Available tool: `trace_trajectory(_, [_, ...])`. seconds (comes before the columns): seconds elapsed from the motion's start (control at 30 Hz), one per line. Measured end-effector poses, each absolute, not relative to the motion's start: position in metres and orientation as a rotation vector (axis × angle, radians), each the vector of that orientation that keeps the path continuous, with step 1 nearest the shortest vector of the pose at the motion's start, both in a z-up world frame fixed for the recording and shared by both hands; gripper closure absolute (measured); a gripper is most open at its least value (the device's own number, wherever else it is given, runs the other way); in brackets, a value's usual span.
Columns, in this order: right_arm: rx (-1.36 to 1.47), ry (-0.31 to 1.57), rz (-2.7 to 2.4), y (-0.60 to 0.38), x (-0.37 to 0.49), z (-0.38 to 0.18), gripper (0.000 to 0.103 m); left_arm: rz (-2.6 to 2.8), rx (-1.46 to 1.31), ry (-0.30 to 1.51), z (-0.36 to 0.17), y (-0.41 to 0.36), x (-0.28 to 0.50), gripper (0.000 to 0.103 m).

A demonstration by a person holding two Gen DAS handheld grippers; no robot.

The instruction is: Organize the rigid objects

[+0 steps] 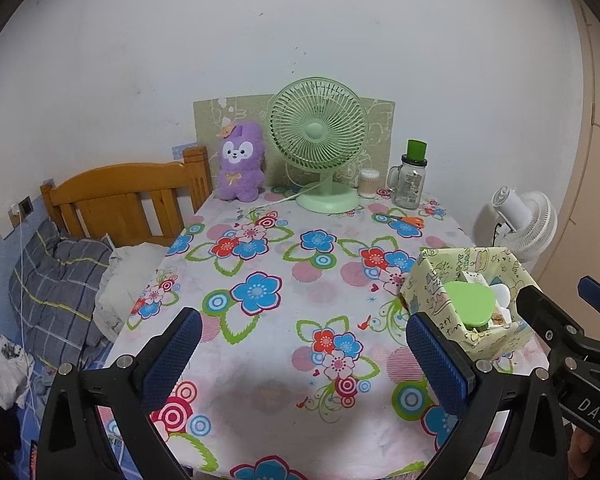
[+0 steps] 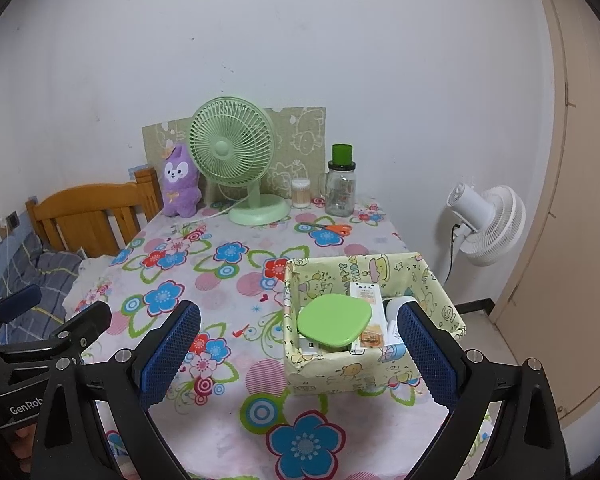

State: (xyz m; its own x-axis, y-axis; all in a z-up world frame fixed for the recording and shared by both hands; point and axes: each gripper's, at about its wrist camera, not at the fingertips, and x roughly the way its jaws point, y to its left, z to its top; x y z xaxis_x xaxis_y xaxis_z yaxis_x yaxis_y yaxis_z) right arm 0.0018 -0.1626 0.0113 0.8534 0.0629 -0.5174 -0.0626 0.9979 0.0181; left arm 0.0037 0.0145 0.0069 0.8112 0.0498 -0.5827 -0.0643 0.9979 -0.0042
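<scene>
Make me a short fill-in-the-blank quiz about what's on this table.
1. The scissors have ____ handles.
2. The plush toy beside the green fan is ____.
3. The green lid lies inside the ____.
4. Both the left claw and right claw are ____.

Missing words: orange; purple; box; open

The green lid (image 2: 334,321) is covering most of what is lying in the yellow patterned box (image 2: 440,312), so only the edges of a white carton (image 2: 367,297) and a white round thing (image 2: 396,307) are showing. In the left wrist view the left gripper's right finger (image 1: 440,356) is hiding the box's near corner. Print on the glass jar (image 2: 341,192) is reading too small to tell. The tabletop (image 2: 236,432) is running off the bottom edge in both views.
</scene>
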Motion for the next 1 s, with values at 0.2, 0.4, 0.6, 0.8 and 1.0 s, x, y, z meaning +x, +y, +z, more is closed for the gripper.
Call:
trace_trajectory(0.2, [-0.009,0.527,0.07,-0.1614,-0.0014,0.0126,0.003,0.059,-0.015,0.617,0.0082,0.0146,0.0033,0.0])
trace_trajectory(0.4, [-0.007,0.523,0.056,-0.1613,-0.0035,0.0131,0.003,0.054,-0.001,0.615,0.0088,0.0136,0.0021,0.0])
trace_trajectory(0.6, [0.001,0.523,0.044,-0.1626,-0.0042,0.0146,0.003,0.044,0.011,0.608,0.0097,0.013,0.0011,0.0])
trace_trajectory(0.8, [0.0,0.526,0.039,-0.1614,-0.0048,0.0152,0.002,0.039,-0.001,0.611,0.0089,0.0143,-0.0005,0.0])
trace_trajectory(1.0, [-0.001,0.527,0.035,-0.1609,-0.0056,0.0147,0.001,0.036,0.013,0.606,0.0098,0.0148,-0.0018,0.0])
